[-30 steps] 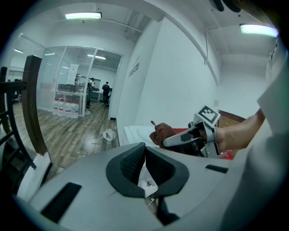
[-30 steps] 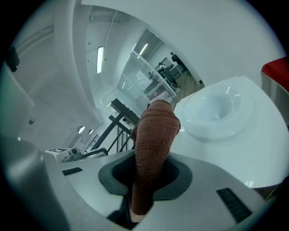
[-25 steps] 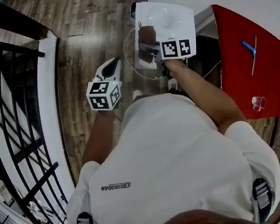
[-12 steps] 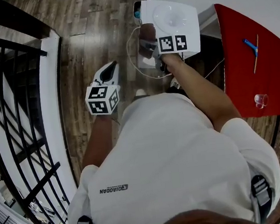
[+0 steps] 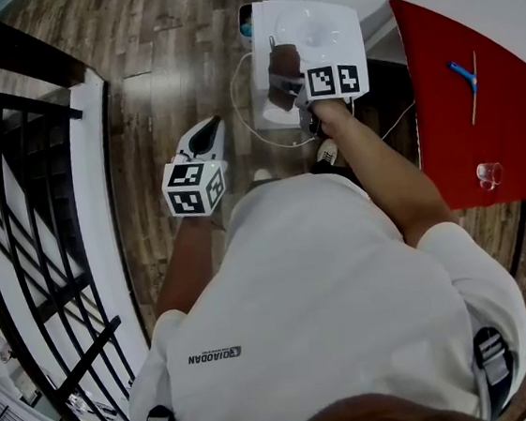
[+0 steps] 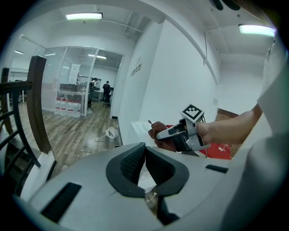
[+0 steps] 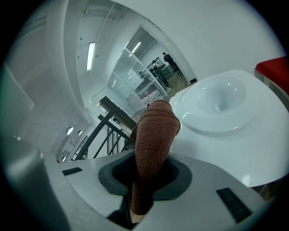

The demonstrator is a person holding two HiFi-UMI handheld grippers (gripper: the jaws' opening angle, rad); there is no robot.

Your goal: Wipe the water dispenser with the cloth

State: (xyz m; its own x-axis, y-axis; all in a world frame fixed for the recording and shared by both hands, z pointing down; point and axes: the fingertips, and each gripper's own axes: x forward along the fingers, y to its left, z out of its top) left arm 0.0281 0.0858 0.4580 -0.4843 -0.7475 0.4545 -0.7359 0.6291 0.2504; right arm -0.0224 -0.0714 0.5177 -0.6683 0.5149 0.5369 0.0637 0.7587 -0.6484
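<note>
1. The brown cloth (image 7: 153, 144) is clamped between the jaws of my right gripper (image 7: 149, 173). The jaws are closed on its lower part, and the folded end stands up past them.
2. In the head view, the cloth (image 5: 283, 70) lies at the left edge of the white water dispenser (image 5: 312, 22), in the upper middle of the frame. My right gripper (image 5: 282, 87) reaches it from the lower right. I cannot tell whether the cloth presses on the surface.
3. In the right gripper view, the dispenser's (image 7: 226, 117) top fills the right of the frame, with a round, bowl-shaped recess showing smooth white.
4. My left gripper (image 6: 145, 164) has its dark pads (image 6: 132, 163) together at the tips, gripping nothing. In the head view, my left gripper (image 5: 207, 131) hangs over the wooden floor (image 5: 152, 66), left of centre and well apart from the dispenser.
5. A red table (image 5: 453, 136) stands at the right of the head view, just beside the dispenser. Near its lower edge is a clear glass (image 5: 488, 173); I cannot make out what it holds.
6. A black railing (image 5: 15, 186) runs down the left side.
</note>
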